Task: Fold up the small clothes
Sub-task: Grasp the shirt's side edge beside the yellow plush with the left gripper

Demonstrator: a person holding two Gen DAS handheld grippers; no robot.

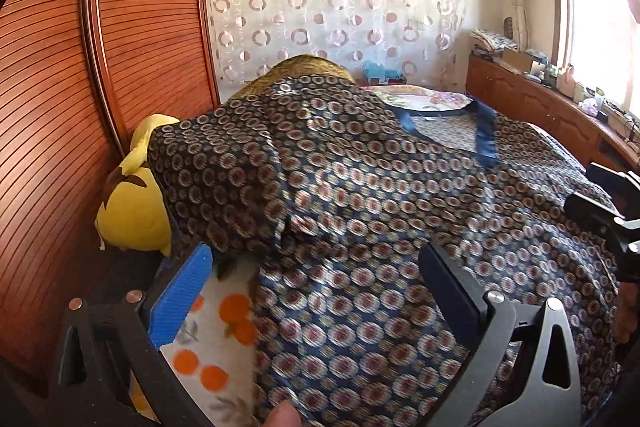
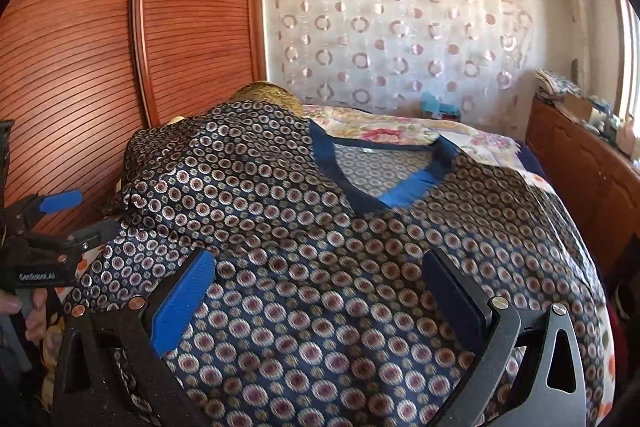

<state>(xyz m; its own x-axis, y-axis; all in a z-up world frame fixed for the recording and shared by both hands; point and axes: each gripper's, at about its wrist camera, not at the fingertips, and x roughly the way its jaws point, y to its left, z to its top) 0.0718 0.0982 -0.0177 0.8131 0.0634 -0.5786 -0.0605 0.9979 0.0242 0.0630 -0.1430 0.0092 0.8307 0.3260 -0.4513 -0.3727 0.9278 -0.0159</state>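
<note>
A dark blue shirt (image 1: 360, 195) with a circle print and a blue V-neck collar (image 1: 486, 139) lies spread face up on the bed; it also fills the right wrist view (image 2: 360, 247). Its left sleeve (image 1: 216, 167) drapes over a yellow plush toy (image 1: 132, 203). My left gripper (image 1: 316, 267) is open and empty, low over the shirt's left side near the sleeve. My right gripper (image 2: 320, 275) is open and empty, low over the shirt's middle below the collar (image 2: 404, 191). The left gripper also shows at the left edge of the right wrist view (image 2: 76, 215).
A white blanket with orange fruit print (image 1: 212, 347) lies under the shirt. A wooden slatted wardrobe (image 1: 120, 47) stands to the left. A floral bedspread (image 2: 384, 131) lies beyond the collar. A wooden cabinet (image 2: 580, 163) with clutter runs along the right under the window.
</note>
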